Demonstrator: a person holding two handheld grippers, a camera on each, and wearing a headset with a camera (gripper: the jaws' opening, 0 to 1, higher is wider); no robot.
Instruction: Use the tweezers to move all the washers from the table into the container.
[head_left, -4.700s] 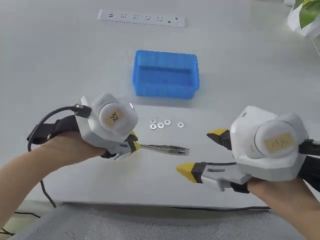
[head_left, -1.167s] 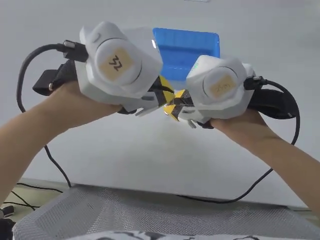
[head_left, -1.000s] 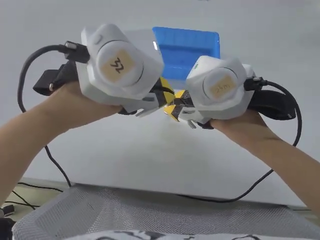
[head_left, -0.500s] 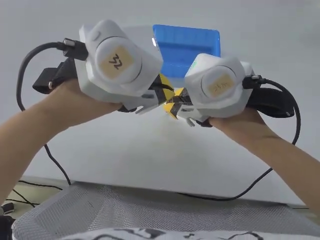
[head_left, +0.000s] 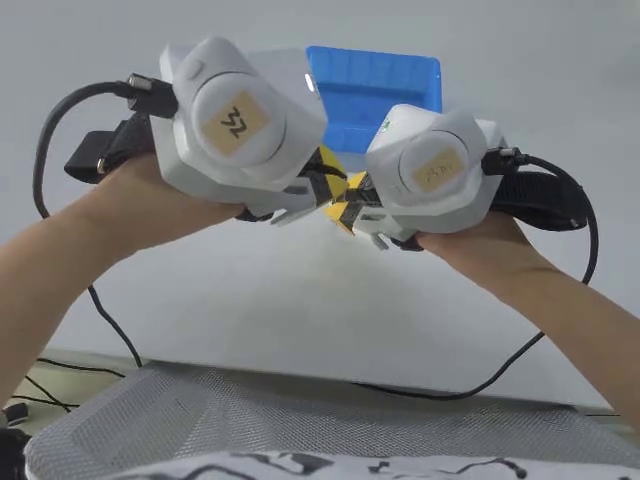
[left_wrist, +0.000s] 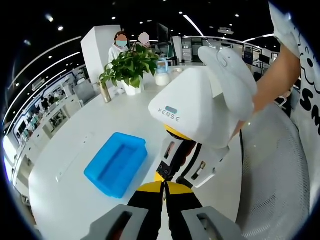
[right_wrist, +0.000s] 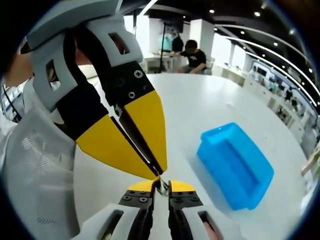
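- Left tool (head_left: 330, 185) and right tool (right_wrist: 162, 186), earlier apart, now meet tip to tip before container (head_left: 385, 85).
- Both closed on tweezers (right_wrist: 137, 140): likely regrip before picking washers.

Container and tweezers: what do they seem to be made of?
The container: likely moulded plastic, judging by its even bright blue, soft sheen and ribbed walls. The tweezers: probably metal, a thin dark strip with a shiny tip; too little shows to be sure.
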